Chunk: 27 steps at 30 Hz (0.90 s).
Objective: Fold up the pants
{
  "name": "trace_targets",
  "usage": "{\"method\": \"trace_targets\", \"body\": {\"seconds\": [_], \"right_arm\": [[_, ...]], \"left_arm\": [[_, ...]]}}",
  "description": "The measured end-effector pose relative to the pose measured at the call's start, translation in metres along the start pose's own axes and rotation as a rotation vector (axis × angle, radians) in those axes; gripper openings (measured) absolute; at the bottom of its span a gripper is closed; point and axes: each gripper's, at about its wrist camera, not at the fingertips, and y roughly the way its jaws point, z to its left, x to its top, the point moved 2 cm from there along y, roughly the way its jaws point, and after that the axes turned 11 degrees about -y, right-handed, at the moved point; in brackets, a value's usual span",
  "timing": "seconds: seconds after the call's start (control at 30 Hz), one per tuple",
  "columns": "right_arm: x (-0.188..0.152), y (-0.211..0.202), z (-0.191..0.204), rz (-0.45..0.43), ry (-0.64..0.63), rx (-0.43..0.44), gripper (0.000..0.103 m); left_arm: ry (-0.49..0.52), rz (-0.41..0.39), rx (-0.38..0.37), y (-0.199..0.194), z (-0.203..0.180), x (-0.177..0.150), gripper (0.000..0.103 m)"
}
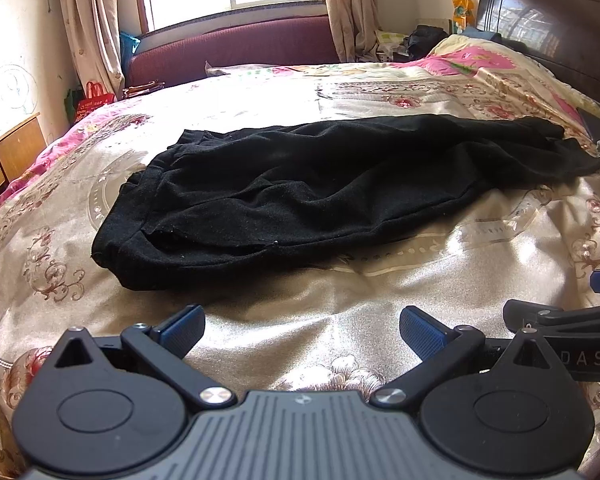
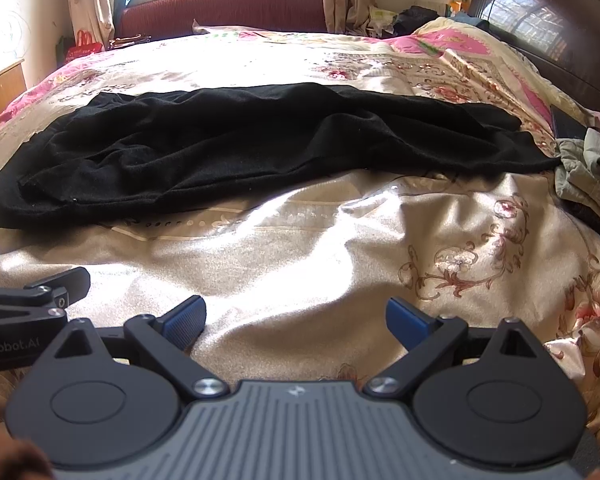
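Black pants (image 1: 300,192) lie stretched sideways across the bed, waistband end at the left, legs running toward the right; the right wrist view shows the same pants (image 2: 236,148), doubled lengthwise with wrinkles. My left gripper (image 1: 302,326) hovers open over the bedspread, short of the pants' near edge, nothing between its blue pads. My right gripper (image 2: 296,320) is likewise open and empty, also short of the pants. Each gripper's side shows in the other's view: the right one (image 1: 560,320) at the right edge, the left one (image 2: 32,296) at the left edge.
A shiny beige floral bedspread (image 2: 340,248) covers the bed. A crumpled grey-green garment (image 2: 592,172) lies at the right beside the pants' leg ends. A dark headboard (image 1: 552,36) stands at the right, a maroon sofa (image 1: 236,44) under the window, a wooden cabinet (image 1: 12,152) at the left.
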Motion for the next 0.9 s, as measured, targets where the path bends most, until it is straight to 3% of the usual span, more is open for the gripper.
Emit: {"method": "trace_targets", "body": {"seconds": [0.9], "right_arm": [[0.009, 0.01, 0.009, 0.01, -0.031, 0.035, 0.094]], "left_arm": [[0.005, -0.012, 0.017, 0.006, 0.008, 0.003, 0.103]]}}
